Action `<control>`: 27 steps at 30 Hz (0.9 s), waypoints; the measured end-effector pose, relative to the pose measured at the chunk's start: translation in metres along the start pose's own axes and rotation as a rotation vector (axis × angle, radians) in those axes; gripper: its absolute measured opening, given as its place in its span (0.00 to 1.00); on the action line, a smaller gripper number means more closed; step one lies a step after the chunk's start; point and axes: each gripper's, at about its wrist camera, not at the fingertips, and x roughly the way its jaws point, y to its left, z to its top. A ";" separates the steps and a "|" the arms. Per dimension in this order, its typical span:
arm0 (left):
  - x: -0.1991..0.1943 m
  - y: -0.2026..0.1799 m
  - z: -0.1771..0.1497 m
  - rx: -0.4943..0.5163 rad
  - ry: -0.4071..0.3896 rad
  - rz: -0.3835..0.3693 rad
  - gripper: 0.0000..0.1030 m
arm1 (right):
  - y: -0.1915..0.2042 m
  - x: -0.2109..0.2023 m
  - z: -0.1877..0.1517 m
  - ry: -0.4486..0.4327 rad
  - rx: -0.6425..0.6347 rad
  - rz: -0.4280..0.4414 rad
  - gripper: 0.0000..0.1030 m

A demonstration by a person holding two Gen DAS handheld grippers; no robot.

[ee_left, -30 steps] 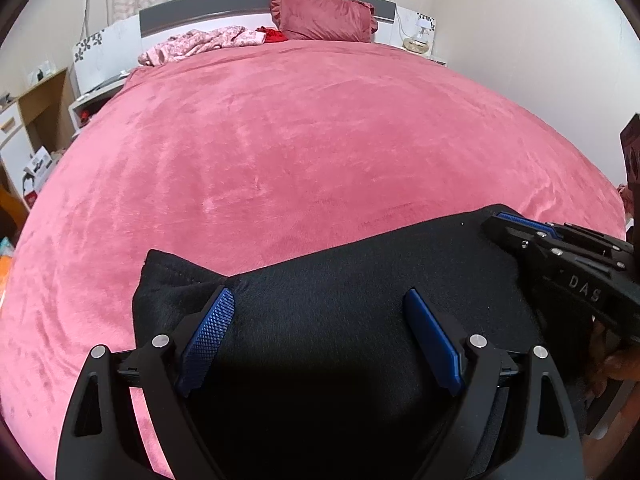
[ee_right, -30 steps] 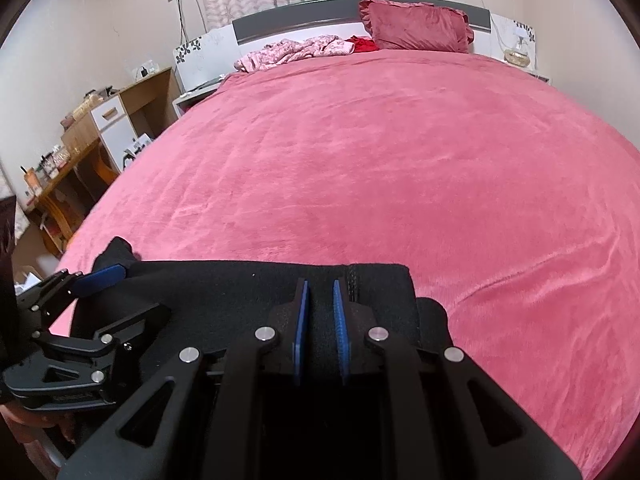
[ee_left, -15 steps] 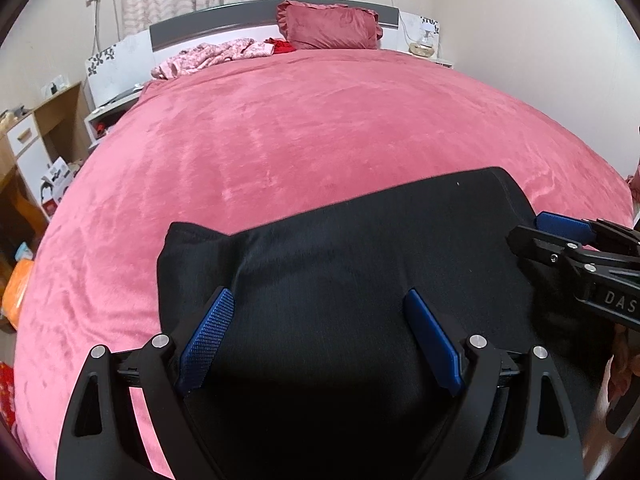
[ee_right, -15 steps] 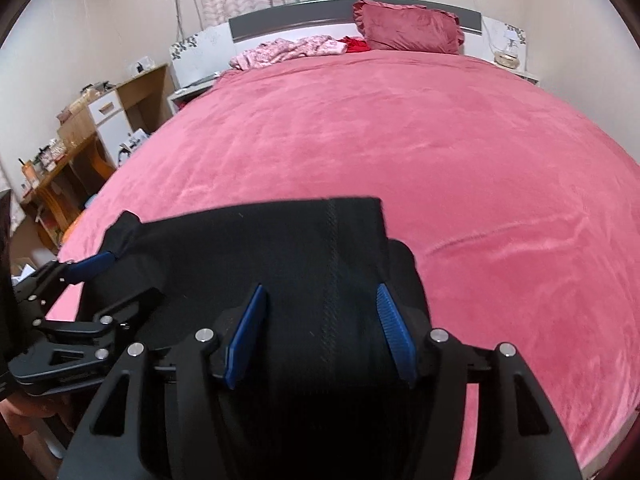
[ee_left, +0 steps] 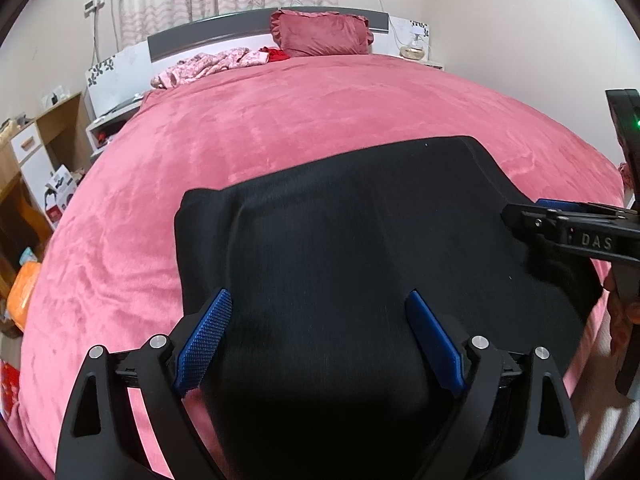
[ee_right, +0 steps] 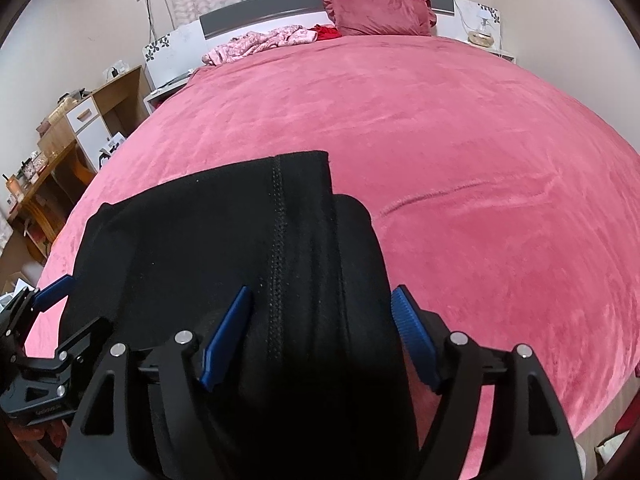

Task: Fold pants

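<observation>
- Pants (ee_left: 360, 248), black and folded into a thick, roughly rectangular bundle, lie on the near edge of the pink bed (ee_left: 320, 112), directly ahead of and beneath both tongs.
- Left tongs (ee_left: 320, 340) stand wide open over the near left part of the bundle, blue pads apart, gripping nothing.
- Right tongs (ee_right: 320, 336) are also spread wide, straddling the right end of the bundle where a stitched seam (ee_right: 276, 248) runs away from them; nothing is clamped.
- In the right wrist view an upper layer ends short, and a lower layer pokes out to the right beyond it.
- Far beyond the tongs, a pink pillow (ee_left: 320, 36) leans on the headboard, with crumpled floral cloth (ee_left: 208, 64) to its left.
- A wooden desk (ee_right: 68, 128) stands off to the left of the bed.
</observation>
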 end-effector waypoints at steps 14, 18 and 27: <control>-0.019 0.039 -0.024 -0.188 0.070 -0.172 0.92 | -0.016 -0.008 -0.010 0.047 0.025 0.014 0.85; -0.023 0.060 -0.023 -0.346 0.038 -0.264 0.92 | -0.020 -0.010 -0.013 0.076 0.038 0.032 0.90; -0.020 0.071 -0.027 -0.442 0.050 -0.322 0.92 | -0.030 -0.010 -0.018 0.129 0.084 0.088 0.97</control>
